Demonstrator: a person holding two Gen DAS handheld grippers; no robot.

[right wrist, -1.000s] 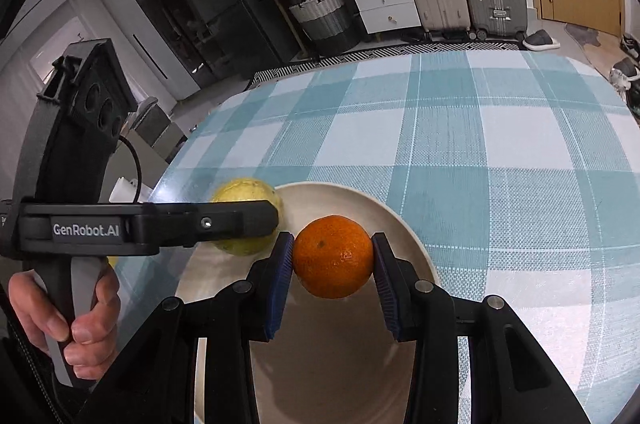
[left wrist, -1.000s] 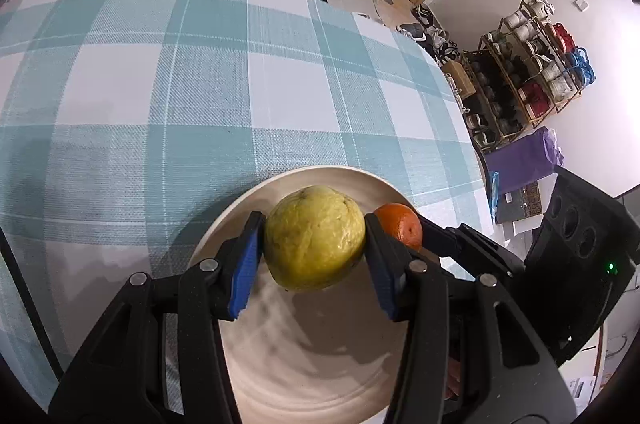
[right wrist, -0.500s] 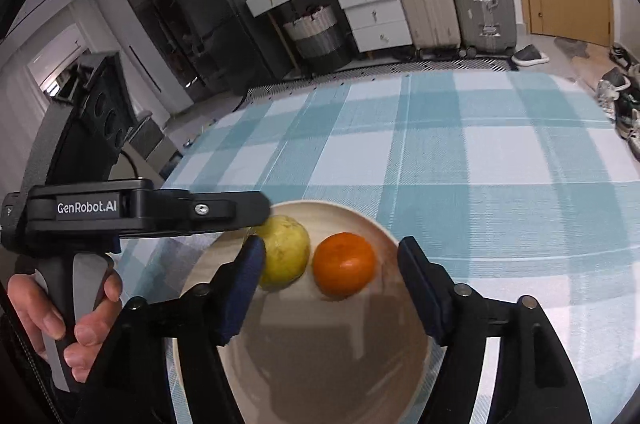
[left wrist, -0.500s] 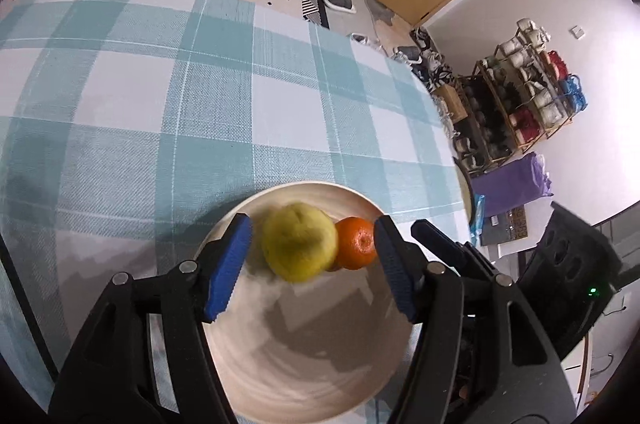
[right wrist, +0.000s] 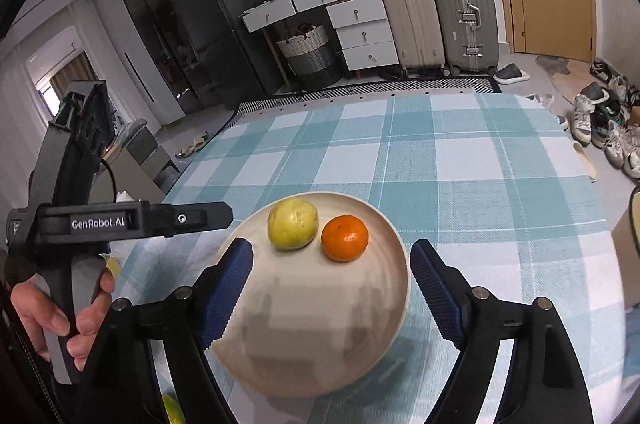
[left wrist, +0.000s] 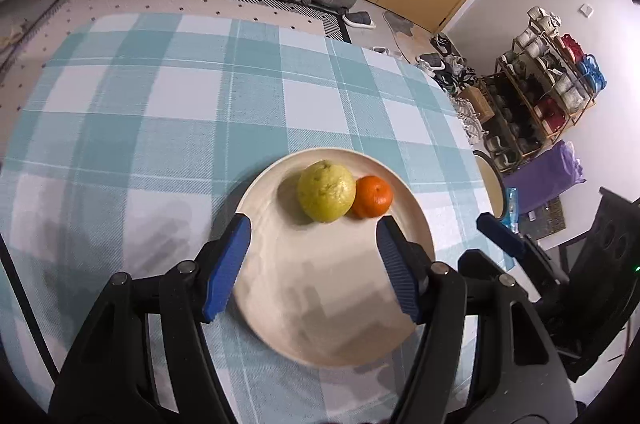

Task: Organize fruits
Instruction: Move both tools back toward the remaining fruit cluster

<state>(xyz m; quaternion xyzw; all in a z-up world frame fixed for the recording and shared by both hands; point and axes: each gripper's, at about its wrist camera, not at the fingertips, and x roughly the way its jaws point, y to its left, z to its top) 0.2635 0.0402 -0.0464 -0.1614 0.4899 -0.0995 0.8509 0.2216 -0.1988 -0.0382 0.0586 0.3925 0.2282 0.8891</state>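
Two fruits lie side by side on the round cream plate [left wrist: 416, 228], both tongs spread wide and empty.

The bumpy yellow-green round fruit [left wrist: 326, 191] and the smaller glossy orange mandarin [left wrist: 373, 196] sit on the far half of the plate, toward twelve o'clock from the grippers; in the left wrist view they look to be touching, the mandarin at three o'clock of the yellow fruit, while the right wrist view shows a narrow gap between them. The left gripper [left wrist: 314, 238] hangs at six o'clock of the fruit, its blue-padded fingers [left wrist: 228, 264] gaping apart and holding nothing. The right gripper [right wrist: 331, 260] is likewise wide open and empty, near the plate's near half. The plate rests on a teal-and-white checked tablecloth [left wrist: 160, 111]. Beyond the table, at twelve o'clock, stand two upright hard-shell suitcases [right wrist: 464, 15].
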